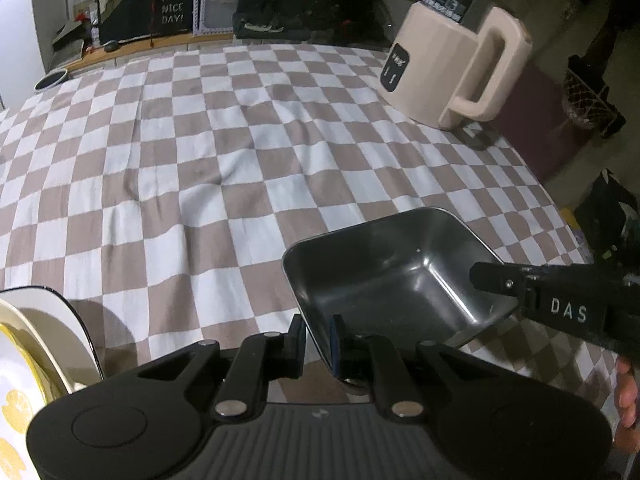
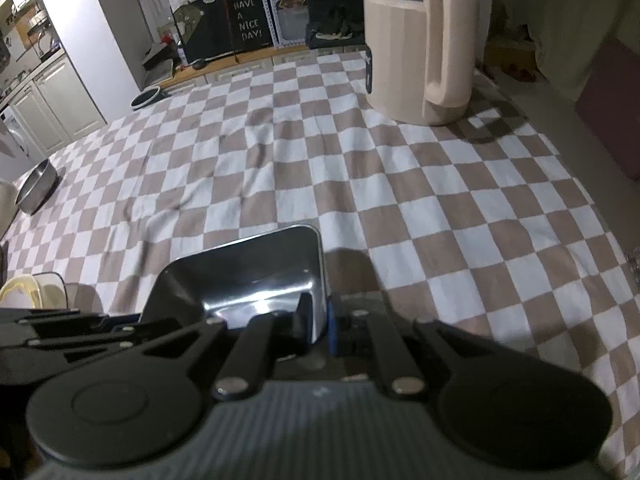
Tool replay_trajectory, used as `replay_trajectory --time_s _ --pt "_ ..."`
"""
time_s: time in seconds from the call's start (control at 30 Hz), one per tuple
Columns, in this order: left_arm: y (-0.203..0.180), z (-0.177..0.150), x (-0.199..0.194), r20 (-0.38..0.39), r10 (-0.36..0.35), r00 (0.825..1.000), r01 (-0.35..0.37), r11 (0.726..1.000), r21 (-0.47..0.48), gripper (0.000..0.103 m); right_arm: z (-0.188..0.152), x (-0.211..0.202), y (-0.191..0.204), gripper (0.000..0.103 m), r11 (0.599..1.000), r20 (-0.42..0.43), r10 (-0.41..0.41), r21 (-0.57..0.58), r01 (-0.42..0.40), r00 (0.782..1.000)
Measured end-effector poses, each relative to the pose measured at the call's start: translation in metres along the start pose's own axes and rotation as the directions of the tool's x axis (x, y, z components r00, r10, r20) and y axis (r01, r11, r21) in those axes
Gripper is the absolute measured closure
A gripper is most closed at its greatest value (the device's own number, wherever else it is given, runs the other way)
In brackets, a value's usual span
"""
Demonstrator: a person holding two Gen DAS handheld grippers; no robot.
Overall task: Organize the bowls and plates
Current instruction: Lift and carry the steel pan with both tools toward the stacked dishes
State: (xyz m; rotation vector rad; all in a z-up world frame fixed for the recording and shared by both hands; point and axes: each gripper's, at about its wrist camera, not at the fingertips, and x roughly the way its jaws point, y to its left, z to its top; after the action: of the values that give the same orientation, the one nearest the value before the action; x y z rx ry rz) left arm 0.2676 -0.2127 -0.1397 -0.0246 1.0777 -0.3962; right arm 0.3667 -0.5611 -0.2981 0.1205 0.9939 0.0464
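Observation:
A square steel bowl [image 1: 400,276] is held above the checkered tablecloth [image 1: 200,160]. My left gripper [image 1: 318,342] is shut on its near left rim. My right gripper [image 2: 318,324] is shut on its right rim; the bowl [image 2: 248,280] shows tilted in the right wrist view. The right gripper also reaches in from the right in the left wrist view [image 1: 520,288]. A stack of cream and yellow plates [image 1: 36,356] sits at the lower left and shows in the right wrist view [image 2: 28,292]. A round steel bowl [image 2: 36,188] lies at the far left.
A large beige jug [image 1: 452,64] with a handle stands at the back right of the table; it also shows in the right wrist view [image 2: 420,48]. A dark round dish [image 2: 146,98] sits beyond the table's far left edge. Shelves and a sign stand behind.

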Motion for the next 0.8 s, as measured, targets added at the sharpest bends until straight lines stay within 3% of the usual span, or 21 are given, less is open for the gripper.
replay_trajectory --time_s 0.53,0.7,0.8 --pt "0.001 -0.001 0.001 -0.031 -0.032 0.999 0.032 0.999 -0.019 0.087 -0.003 0.021 -0.004 0.093 1.0 -0.064 -0.008 -0.03 0.006 0.998" --pt "0.003 -0.003 0.002 -0.05 -0.034 0.998 0.033 0.999 -0.034 0.078 -0.006 0.029 -0.003 0.093 0.999 -0.099 -0.019 -0.042 0.015 0.995" --pt "0.005 -0.004 0.003 -0.061 -0.025 0.998 0.022 0.999 -0.042 0.067 -0.005 0.029 -0.006 0.091 0.999 -0.095 -0.025 -0.03 0.022 0.995"
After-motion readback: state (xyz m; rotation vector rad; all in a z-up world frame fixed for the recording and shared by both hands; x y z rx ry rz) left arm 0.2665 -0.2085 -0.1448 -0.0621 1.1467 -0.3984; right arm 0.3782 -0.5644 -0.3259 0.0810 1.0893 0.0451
